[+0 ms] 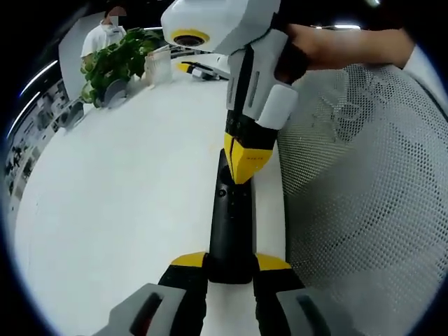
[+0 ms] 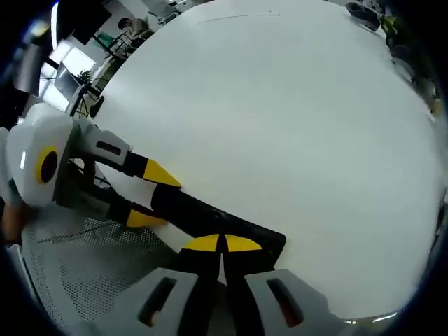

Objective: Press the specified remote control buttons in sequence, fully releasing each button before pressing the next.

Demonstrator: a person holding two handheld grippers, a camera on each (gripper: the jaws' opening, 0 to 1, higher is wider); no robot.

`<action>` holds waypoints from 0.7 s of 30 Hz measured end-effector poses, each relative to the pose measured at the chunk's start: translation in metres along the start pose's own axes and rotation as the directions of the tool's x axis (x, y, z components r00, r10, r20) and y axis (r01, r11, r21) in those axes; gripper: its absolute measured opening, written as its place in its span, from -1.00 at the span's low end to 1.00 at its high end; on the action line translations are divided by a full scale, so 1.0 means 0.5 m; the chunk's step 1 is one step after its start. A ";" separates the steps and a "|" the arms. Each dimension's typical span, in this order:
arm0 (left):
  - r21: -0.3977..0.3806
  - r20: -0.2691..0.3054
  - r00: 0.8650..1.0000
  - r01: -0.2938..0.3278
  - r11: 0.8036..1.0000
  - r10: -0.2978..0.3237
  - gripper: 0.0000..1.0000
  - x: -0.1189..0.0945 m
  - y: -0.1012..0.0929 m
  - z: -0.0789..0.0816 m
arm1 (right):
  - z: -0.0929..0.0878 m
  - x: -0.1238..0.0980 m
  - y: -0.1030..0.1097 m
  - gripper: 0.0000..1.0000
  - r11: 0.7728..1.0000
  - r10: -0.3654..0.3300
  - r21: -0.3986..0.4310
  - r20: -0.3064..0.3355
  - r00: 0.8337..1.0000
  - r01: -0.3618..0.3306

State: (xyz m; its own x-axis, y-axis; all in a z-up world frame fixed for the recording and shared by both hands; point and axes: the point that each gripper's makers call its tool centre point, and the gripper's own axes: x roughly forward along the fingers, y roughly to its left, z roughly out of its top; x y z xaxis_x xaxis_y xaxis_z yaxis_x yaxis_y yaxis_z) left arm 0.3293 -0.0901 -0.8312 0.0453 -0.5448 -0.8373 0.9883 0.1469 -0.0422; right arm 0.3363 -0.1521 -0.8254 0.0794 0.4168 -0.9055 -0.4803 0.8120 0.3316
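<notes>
A long black remote [image 1: 229,217] lies on the white table [image 1: 126,182] close to its edge. My left gripper [image 1: 231,262] is shut on the remote's near end, one yellow tip on each side. My right gripper [image 1: 245,159] comes down from above with its yellow tips together, resting on the remote's far part. In the right gripper view, the right gripper [image 2: 222,243] is shut with its tips touching the top of the remote [image 2: 210,217]. The left gripper [image 2: 152,197] reaches in from the left and clamps the remote's other end. Buttons under the tips are hidden.
A white mesh chair [image 1: 364,175] stands right beside the table edge. At the table's far end are a potted plant [image 1: 115,59], some small items [image 1: 203,70] and a person [image 1: 105,31]. The broad white tabletop [image 2: 280,105] stretches away from the remote.
</notes>
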 end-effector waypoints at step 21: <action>0.029 0.002 1.000 0.003 1.000 -0.003 -0.51 0.002 0.001 0.001 | -0.003 -0.004 -0.003 -1.00 0.999 0.033 0.010 -0.007 0.999 -0.033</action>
State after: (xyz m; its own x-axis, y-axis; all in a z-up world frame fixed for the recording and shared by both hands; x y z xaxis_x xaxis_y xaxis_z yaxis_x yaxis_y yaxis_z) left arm 0.3297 -0.0908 -0.8317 0.0427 -0.5466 -0.8363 0.9922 0.1216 -0.0288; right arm 0.3354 -0.1547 -0.8245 0.0571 0.4408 -0.8958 -0.4742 0.8016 0.3641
